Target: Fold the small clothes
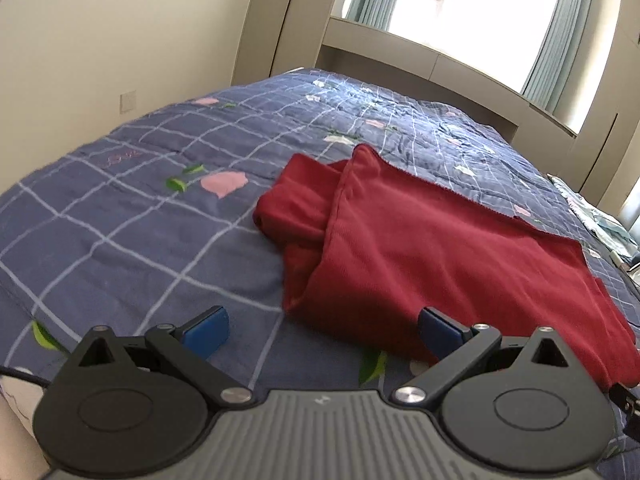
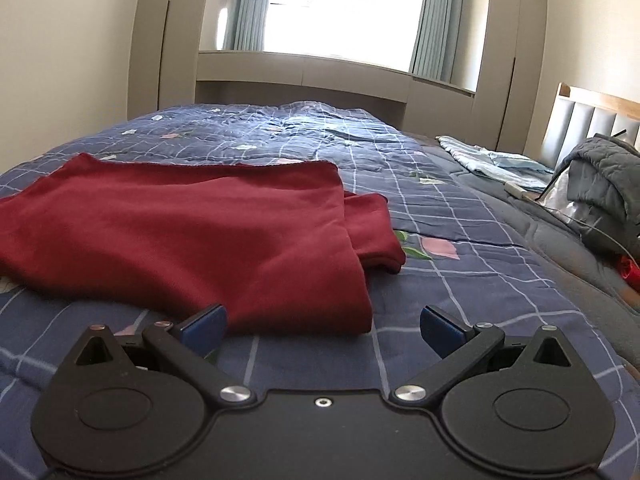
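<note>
A dark red garment (image 1: pixel 420 248) lies partly folded on the blue checked bedspread (image 1: pixel 140 200), a sleeve tucked under its left edge. My left gripper (image 1: pixel 322 330) is open just in front of its near left corner, holding nothing. From the right wrist the same red garment (image 2: pixel 192 232) spreads to the left, with a sleeve end poking out at its right side. My right gripper (image 2: pixel 322 328) is open at the garment's near right corner, the blue pads (image 2: pixel 440 330) apart and empty. Part of the other gripper shows at the left wrist view's right edge.
The bedspread (image 2: pixel 440 240) reaches back to a beige window ledge and cabinets. On the right of the bed lie a light blue cloth (image 2: pixel 492 162), a grey quilted jacket (image 2: pixel 600 184), a cable and a small red item (image 2: pixel 630 272). A wall borders the left.
</note>
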A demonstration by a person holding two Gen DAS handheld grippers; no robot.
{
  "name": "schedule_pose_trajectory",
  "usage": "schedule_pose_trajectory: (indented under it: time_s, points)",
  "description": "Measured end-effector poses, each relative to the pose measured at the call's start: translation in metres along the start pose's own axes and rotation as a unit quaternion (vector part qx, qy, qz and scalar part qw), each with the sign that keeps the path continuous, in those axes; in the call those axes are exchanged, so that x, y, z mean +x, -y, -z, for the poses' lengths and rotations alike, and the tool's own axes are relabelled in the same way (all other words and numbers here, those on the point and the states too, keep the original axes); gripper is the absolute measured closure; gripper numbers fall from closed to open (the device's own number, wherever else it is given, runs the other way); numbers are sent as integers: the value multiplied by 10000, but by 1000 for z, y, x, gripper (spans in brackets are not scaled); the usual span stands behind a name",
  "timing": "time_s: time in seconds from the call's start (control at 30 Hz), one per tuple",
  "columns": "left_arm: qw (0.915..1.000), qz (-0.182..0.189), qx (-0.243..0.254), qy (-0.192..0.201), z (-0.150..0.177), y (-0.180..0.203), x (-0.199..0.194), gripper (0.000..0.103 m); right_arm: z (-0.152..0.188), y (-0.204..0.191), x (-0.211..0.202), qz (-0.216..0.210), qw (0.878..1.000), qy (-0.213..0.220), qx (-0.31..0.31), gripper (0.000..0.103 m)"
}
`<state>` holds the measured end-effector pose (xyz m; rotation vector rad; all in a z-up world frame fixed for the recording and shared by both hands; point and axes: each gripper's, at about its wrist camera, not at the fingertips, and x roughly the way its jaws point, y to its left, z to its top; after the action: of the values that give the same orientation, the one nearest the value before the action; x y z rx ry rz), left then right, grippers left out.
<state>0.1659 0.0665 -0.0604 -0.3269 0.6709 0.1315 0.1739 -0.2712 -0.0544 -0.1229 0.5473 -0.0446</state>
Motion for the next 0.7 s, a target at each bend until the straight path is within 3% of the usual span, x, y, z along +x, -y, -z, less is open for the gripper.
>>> schedule_pose_trajectory:
  time_s: [0.17,0.4,0.7]
  points:
    - [9999,-15,33,100,9,-1,5,0,2,-11,-11,-25,9999,97,30,1]
    - [9960,-335,784,267,22,14,12,1,-5,-39,-19,-74,9994,347,-7,1]
    - [9964,-205,736,367,25,9,9,1,-51,-70,17,-66,9967,611,-537,1]
